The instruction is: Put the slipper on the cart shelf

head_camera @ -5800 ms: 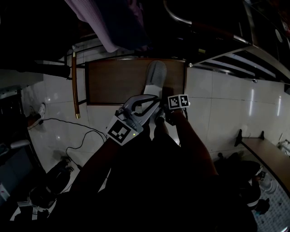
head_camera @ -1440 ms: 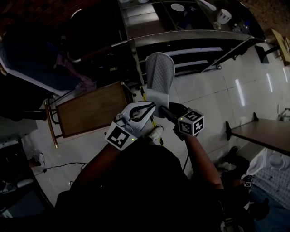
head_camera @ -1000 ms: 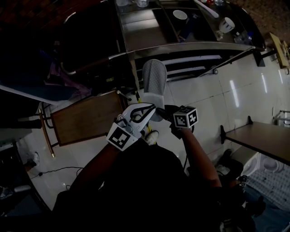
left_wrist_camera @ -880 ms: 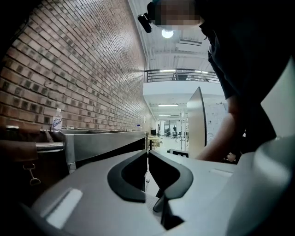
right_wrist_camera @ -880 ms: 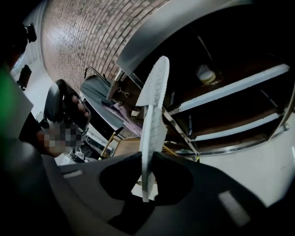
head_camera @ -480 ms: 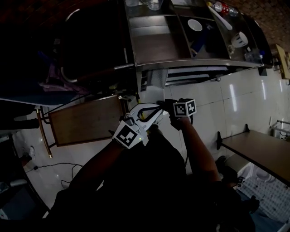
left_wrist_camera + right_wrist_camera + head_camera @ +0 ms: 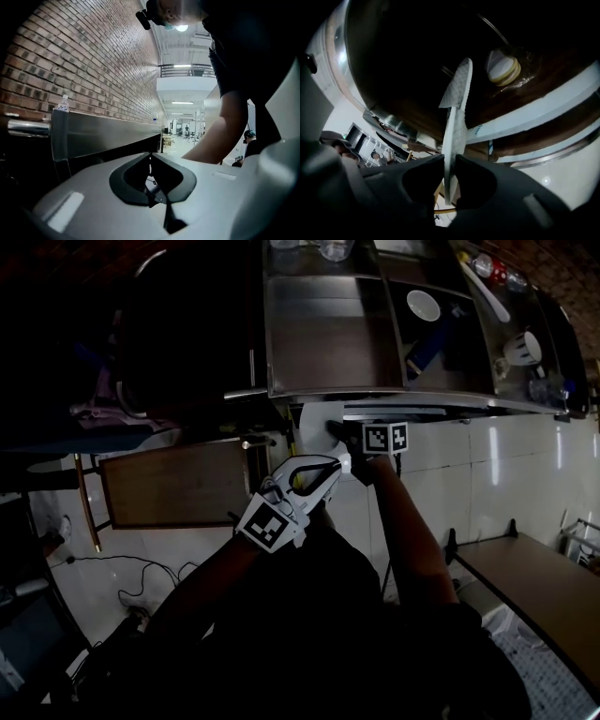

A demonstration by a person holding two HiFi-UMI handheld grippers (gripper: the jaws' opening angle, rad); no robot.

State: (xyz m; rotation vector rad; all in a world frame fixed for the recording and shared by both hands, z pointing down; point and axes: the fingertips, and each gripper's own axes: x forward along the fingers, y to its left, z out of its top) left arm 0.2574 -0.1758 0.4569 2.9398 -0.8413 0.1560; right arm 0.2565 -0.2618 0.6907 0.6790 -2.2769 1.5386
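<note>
- The pale tiled floor [image 7: 487, 474] is seen under everything, with a dark cable [image 7: 141, 568] lying loose on it at the left.
- The steel cart [image 7: 319, 343] fills the upper part of the head view; its top deck is divided into compartments and is edged by a bright rim.
- A brick wall [image 7: 93, 61] is shown rising behind the cart in the left gripper view.
- A low wooden table [image 7: 178, 484] stands on the floor just left of the cart.
- The slipper [image 7: 314, 418] is held up at the cart's front edge, just under the top rim, and only its white rear part is seen from above. In the right gripper view the slipper [image 7: 454, 122] is seen edge-on, its front end pointing into the dark space below the top deck. Whether it touches a shelf cannot be told.
- The right gripper [image 7: 333, 430] is clamped on the slipper's rear end, both jaws pressed against the thin sole [image 7: 449, 164].
- The left gripper [image 7: 330, 465] is held just below and beside the right one, its jaws pressed together on nothing [image 7: 150, 159].
- A white bowl [image 7: 424, 306] is set in a compartment on the top deck.
</note>
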